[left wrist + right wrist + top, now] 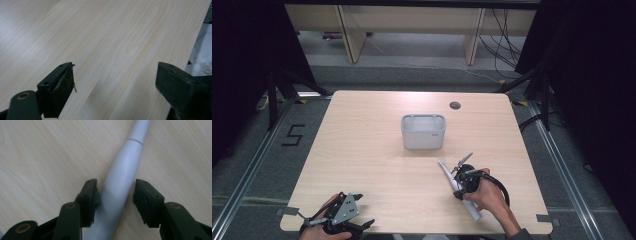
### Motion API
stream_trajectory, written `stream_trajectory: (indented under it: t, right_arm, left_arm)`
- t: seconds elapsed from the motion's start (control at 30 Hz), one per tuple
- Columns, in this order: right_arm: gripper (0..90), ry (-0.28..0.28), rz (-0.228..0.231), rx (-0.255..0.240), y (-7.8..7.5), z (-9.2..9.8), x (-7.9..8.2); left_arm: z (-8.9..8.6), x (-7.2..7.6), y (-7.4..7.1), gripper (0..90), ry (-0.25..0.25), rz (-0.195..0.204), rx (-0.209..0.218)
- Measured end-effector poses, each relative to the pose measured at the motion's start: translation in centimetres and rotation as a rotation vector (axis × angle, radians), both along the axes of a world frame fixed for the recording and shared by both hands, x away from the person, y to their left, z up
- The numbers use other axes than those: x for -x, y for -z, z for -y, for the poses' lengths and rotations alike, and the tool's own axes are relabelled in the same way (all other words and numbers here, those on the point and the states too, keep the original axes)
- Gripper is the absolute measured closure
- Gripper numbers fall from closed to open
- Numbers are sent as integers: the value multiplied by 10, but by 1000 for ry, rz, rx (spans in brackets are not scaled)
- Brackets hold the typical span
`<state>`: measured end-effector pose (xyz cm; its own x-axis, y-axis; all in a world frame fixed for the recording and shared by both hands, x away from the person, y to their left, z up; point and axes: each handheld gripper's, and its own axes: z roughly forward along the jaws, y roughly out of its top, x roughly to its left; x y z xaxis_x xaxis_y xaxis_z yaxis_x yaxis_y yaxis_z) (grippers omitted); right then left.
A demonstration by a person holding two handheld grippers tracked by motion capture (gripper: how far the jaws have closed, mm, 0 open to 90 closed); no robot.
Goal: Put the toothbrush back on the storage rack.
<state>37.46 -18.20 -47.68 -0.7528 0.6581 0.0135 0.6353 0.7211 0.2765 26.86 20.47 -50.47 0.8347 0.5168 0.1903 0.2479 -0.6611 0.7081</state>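
Right gripper (116, 195): your right hand (488, 194) holds it low over the near right part of the table (362, 150). In the right gripper view its jaws straddle the grey handle. The left pad lies against the handle or nearly so, and a narrow gap shows at the right pad. The pads are not clamped on it.

Grey handle (122, 177): a long, smooth, light grey tool, thick at the near end and narrowing past a fine seam to a thin neck. It lies flat on the wood, slanting away from you towards the bin in the high view (455, 186). What sits at its far tip you cannot tell.

Left gripper (115, 82): your left hand (319, 231) keeps it at the near left corner of the table. Its jaws stand wide apart with bare wood between them.

Bin (423, 132): a pale grey rectangular container, upright at the middle of the table, well apart from both grippers.

Writing on bin: a small dark mark sits on the front wall near the right edge, too small to read.

Writing on floor: a black "5" (292, 135) is marked left of the table.

Table hole (455, 105): a round dark cable port near the far edge.
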Motion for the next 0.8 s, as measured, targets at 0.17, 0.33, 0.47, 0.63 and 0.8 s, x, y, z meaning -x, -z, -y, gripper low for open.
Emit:
stream_trajectory:
  t: [0.17, 0.33, 0.47, 0.63, 0.8]
  right_arm:
    - [610, -21, -17, 20, 1, -2, -2]
    - [656, -29, -27, 37, 0, -3, -3]
    - [659, -44, -36, 53, 0, -5, -5]
    - [659, -65, -43, 117, 0, -9, -7]
    - [659, -86, -55, 134, -1, -10, -9]
  left_arm:
    - [1, 0, 2, 148, -6, 2, 24]
    - [0, 0, 1, 148, -2, 16, 14]
    - [0, -1, 0, 148, -5, 22, -3]
    - [0, -1, 0, 148, -3, 18, -2]
    - [1, 0, 2, 148, -4, 3, 24]
